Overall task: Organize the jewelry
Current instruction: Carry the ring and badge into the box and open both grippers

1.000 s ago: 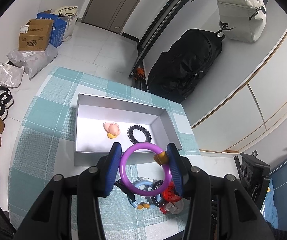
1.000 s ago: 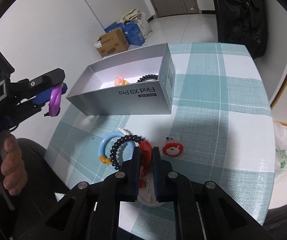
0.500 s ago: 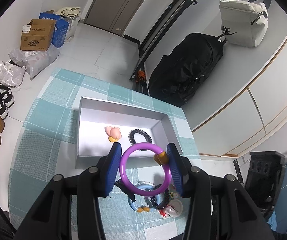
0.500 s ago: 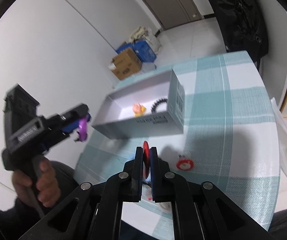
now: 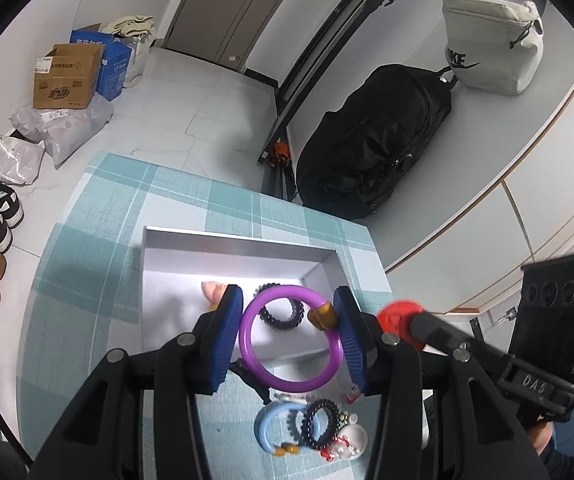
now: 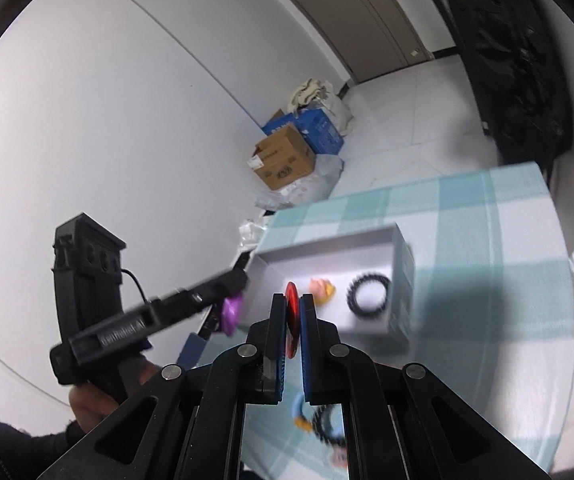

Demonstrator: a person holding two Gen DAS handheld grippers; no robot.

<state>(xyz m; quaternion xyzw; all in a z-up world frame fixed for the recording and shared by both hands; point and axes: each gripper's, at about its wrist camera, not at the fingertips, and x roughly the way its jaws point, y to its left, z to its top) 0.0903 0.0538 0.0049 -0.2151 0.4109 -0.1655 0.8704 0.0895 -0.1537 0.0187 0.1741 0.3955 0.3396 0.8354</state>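
Tech 1: Since the earlier frame the right gripper (image 6: 293, 320) has risen off the cloth with a red disc (image 6: 291, 316); before, it sat low at the pile.

Tech 2: Grip state?

Tech 1: Its jaws are pressed flat against both faces of the red disc, which stands on edge between the pads. From the left view the disc (image 5: 401, 322) hangs just right of the left gripper (image 5: 287, 338), above the box's near right corner.

Tech 2: Left gripper?

Tech 1: Partly open, pads clamped on a purple ring (image 5: 291, 338) with a gold bead, over the near wall of the box (image 5: 231, 240).

Tech 2: Box contents?

Tech 1: A pink charm (image 6: 321, 289) and a black coil tie (image 6: 368, 295), lying apart on the floor of the box.

Tech 2: Remaining items?

Tech 1: A blue ring (image 5: 271, 424), a second black coil (image 5: 321, 424) and a clear piece (image 5: 353, 440) lie bunched on the checked cloth (image 5: 99, 216), near the box's front side.
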